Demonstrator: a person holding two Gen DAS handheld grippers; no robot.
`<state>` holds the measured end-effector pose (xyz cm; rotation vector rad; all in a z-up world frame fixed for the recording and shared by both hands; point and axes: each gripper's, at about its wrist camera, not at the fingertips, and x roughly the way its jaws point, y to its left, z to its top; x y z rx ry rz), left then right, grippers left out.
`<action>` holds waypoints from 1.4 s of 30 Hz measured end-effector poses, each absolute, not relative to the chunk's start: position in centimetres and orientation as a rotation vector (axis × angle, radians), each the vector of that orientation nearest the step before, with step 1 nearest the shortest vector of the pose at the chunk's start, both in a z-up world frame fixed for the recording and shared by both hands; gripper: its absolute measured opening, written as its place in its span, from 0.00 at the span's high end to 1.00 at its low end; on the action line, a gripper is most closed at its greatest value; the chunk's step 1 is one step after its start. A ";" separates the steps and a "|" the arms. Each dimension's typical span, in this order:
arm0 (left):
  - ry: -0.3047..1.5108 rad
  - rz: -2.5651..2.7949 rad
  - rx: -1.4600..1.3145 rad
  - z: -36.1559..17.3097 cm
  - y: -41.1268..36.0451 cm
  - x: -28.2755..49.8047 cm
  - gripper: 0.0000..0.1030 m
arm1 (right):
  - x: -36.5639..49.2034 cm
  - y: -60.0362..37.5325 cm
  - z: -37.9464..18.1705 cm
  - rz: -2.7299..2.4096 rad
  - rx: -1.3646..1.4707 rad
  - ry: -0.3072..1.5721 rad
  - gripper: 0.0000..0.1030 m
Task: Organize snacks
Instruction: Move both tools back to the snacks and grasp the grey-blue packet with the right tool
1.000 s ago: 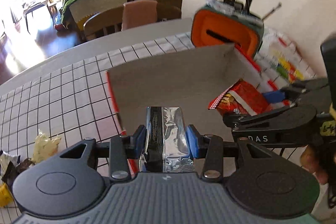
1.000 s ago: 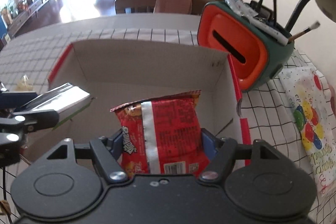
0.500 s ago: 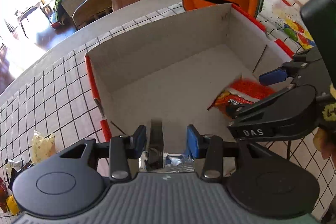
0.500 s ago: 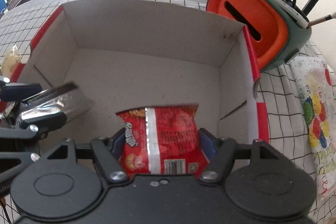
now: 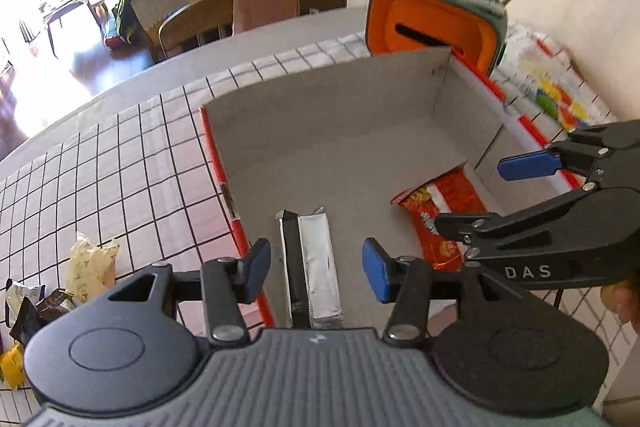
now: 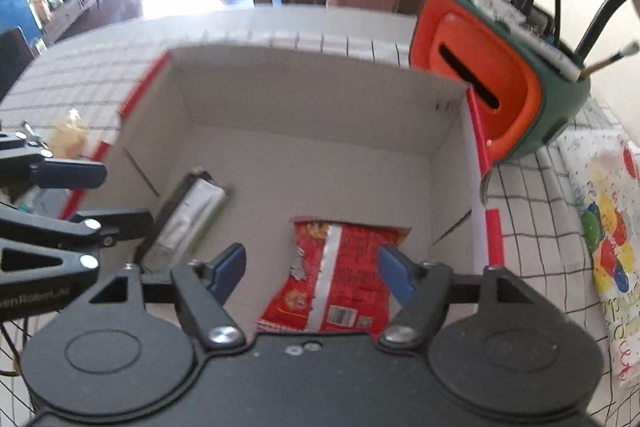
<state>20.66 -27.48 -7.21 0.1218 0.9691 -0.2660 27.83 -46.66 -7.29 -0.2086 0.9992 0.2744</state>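
We see the left gripper (image 5: 316,269) spread wide above the silver snack bar (image 5: 316,267) lying in the cardboard box (image 5: 320,107); the right gripper (image 6: 312,271), likewise parted, hovers over the red chip packet (image 6: 340,279).

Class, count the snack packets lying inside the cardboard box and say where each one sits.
2. A silver packet lies on the floor of the box near its left wall, and a red packet lies near the right wall. More packets sit outside on the table.
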 end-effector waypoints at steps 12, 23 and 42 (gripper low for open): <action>0.821 -0.275 0.075 -2.8 -21.7 16.1 0.38 | 24.2 -43.5 -2.6 0.310 -0.132 0.869 0.19; 0.782 -0.219 0.042 -1.8 -13.4 12.8 0.24 | 21.3 -36.9 -1.5 0.401 -0.129 0.802 0.07; 0.809 -0.174 0.027 -7.2 -1.9 9.7 0.15 | 20.1 -26.1 -7.4 0.615 -0.318 0.835 0.00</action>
